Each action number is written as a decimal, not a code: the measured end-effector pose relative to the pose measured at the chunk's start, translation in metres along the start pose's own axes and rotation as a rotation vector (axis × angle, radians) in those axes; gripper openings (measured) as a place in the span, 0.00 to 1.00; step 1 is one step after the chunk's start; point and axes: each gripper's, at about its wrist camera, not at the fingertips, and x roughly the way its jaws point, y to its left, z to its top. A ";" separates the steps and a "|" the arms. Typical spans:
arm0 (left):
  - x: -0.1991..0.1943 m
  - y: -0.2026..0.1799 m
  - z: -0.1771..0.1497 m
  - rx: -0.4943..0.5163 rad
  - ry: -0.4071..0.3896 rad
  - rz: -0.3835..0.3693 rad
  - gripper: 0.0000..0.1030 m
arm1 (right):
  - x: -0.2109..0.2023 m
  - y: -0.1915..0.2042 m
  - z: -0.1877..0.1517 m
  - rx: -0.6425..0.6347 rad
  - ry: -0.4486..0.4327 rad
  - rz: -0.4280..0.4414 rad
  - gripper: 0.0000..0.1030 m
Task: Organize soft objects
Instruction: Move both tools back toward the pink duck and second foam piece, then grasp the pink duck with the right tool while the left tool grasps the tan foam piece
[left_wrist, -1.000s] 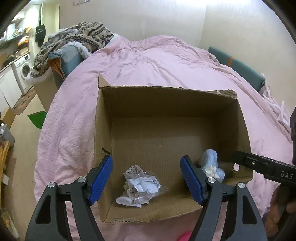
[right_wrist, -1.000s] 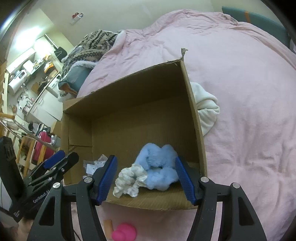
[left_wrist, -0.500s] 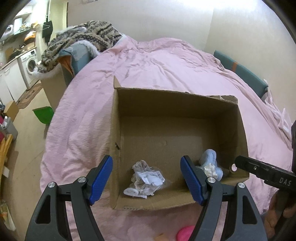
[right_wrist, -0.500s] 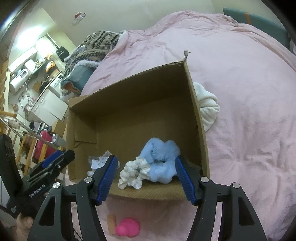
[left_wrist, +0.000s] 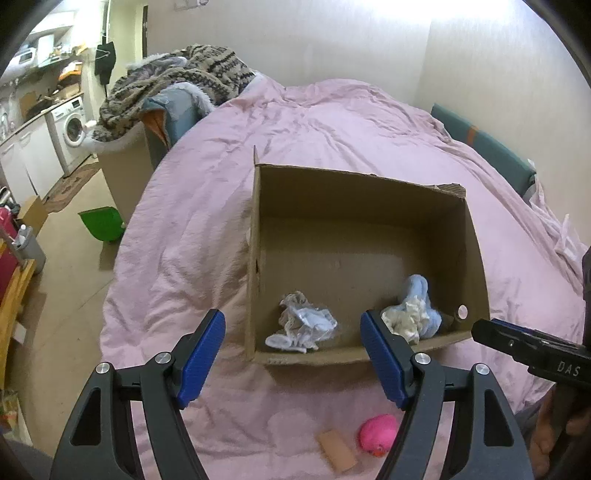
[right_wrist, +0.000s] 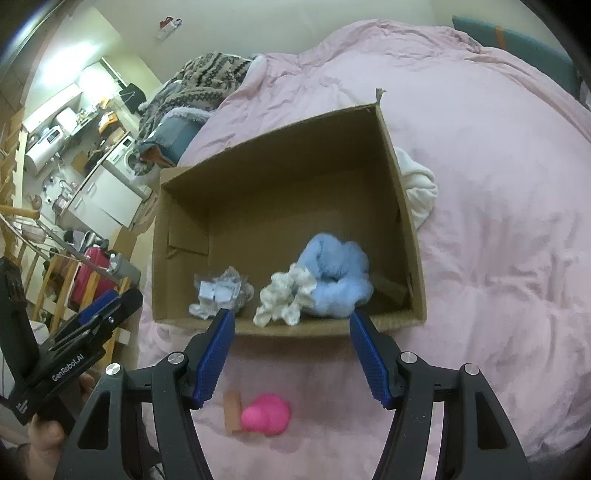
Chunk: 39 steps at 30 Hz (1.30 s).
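Note:
An open cardboard box (left_wrist: 476, 236) (right_wrist: 402, 206) lies on the pink bed. Inside near its front wall lie a crumpled grey-white lace piece (left_wrist: 303, 325) (right_wrist: 219, 291), a cream ruffled scrunchie (left_wrist: 402, 321) (right_wrist: 286, 297) and a fluffy light-blue plush (left_wrist: 419, 291) (right_wrist: 338, 275). A pink soft toy (left_wrist: 376, 434) (right_wrist: 266, 415) and a tan block (left_wrist: 336, 450) (right_wrist: 233, 411) lie on the cover in front of the box. My left gripper (left_wrist: 291, 354) is open and empty, above the box's front left corner. My right gripper (right_wrist: 291, 356) is open and empty, just before the box's front wall.
A white cloth (right_wrist: 419, 192) lies right of the box. A patterned blanket pile (left_wrist: 177, 85) sits at the bed's far left. A green dustpan (left_wrist: 101, 223) lies on the floor, with a washing machine (left_wrist: 72, 129) behind. A teal headboard (left_wrist: 491, 155) lines the right.
Both grippers have pulled back from the box and stayed open. The pink toy and tan block have come into view in front of the box.

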 end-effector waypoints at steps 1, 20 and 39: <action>-0.001 0.000 -0.002 -0.002 0.003 0.003 0.71 | -0.001 0.000 -0.003 0.001 0.003 0.002 0.66; 0.016 0.026 -0.049 -0.150 0.236 0.078 0.71 | 0.049 0.007 -0.049 0.050 0.279 0.083 0.67; 0.038 0.021 -0.056 -0.158 0.325 0.072 0.71 | 0.099 0.021 -0.079 0.011 0.447 0.044 0.49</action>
